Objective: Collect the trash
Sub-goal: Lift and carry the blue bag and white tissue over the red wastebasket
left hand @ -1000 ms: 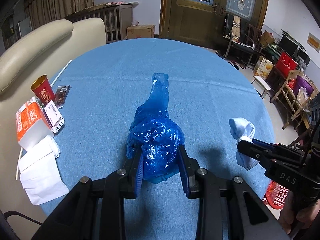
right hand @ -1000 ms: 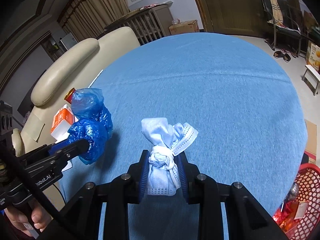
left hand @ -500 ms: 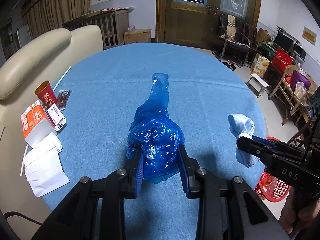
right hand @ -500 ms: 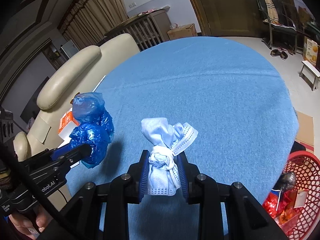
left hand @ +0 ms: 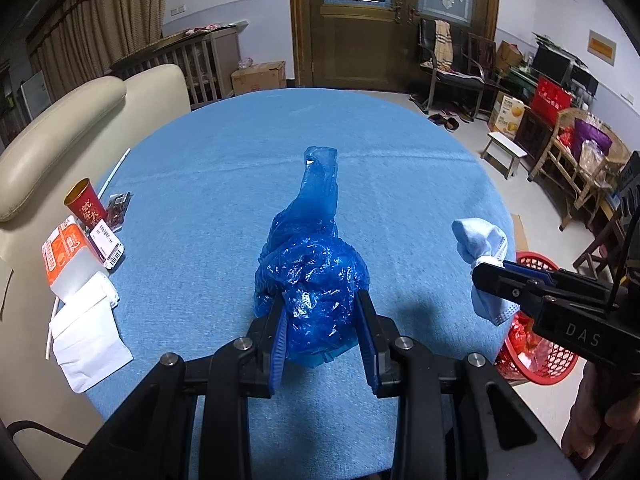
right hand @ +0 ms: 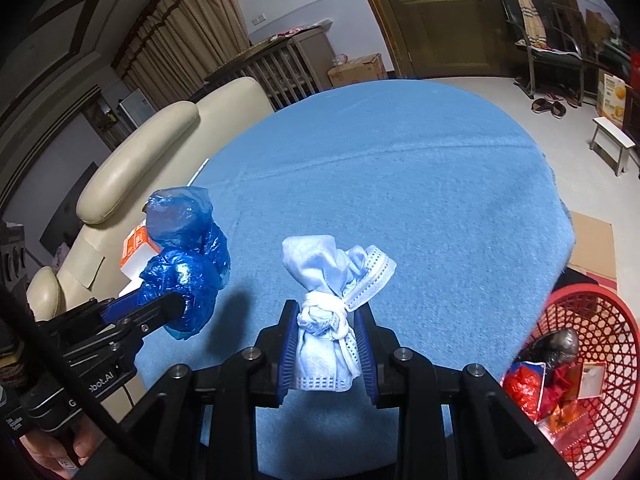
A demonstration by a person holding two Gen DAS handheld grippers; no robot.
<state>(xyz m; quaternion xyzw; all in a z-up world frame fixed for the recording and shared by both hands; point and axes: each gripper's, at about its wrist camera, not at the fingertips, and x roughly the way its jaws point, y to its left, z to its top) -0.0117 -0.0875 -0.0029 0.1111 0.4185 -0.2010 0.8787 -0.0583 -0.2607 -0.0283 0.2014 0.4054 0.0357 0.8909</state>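
While both hover above table: left claw [left hand: 322,312] pinching blue bag [left hand: 310,264] | right claw [right hand: 326,344] pinching knotted mask [right hand: 328,308]

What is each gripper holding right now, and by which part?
Left gripper clamps the blue plastic bag by its bunched lower end; right gripper clamps the knotted face mask below the knot.

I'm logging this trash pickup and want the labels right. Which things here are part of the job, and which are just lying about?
Part of the job:
- blue plastic bag, in the left hand-held gripper
- knotted face mask, in the right hand-held gripper
- red basket with trash in it

Lying about:
- sofa
- cardboard box
- small stool
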